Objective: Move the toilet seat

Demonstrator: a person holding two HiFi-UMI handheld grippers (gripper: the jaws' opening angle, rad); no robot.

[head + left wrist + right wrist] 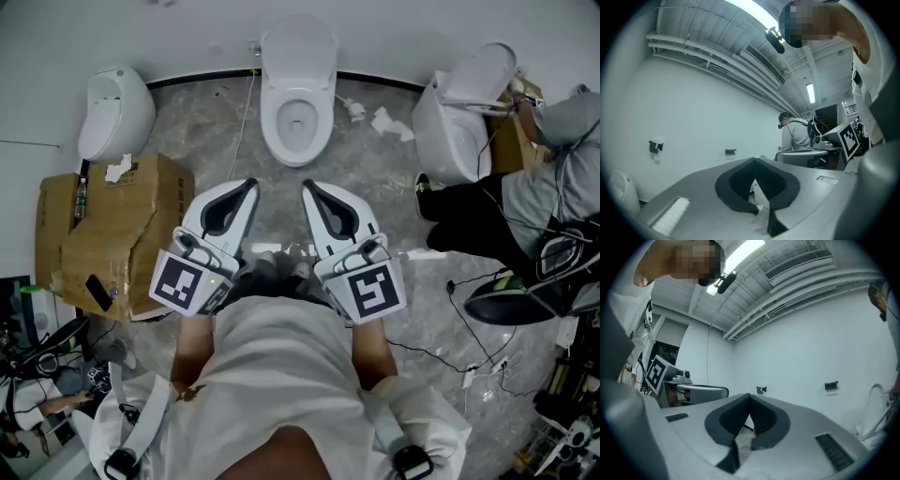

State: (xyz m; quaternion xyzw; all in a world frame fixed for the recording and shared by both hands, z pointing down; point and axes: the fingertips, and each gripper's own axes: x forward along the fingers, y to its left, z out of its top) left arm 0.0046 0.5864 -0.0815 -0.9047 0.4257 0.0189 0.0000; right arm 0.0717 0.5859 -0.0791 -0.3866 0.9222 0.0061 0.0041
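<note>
A white toilet (298, 89) stands against the far wall in the head view, its seat (297, 117) down around the bowl and its lid raised against the wall. My left gripper (249, 185) and right gripper (308, 187) are held side by side close to my body, tips aimed toward the toilet, well short of it. Both are shut with nothing between the jaws. In the left gripper view the left gripper (754, 161) points up at a bare white wall. The right gripper (749, 396) likewise faces wall and ceiling in the right gripper view.
A second toilet (115, 112) sits at the far left behind a cardboard box (112, 230). A third toilet (459, 112) stands at the right, where a seated person (525, 202) works. Crumpled paper (389, 122) and cables (469, 323) lie on the marble floor.
</note>
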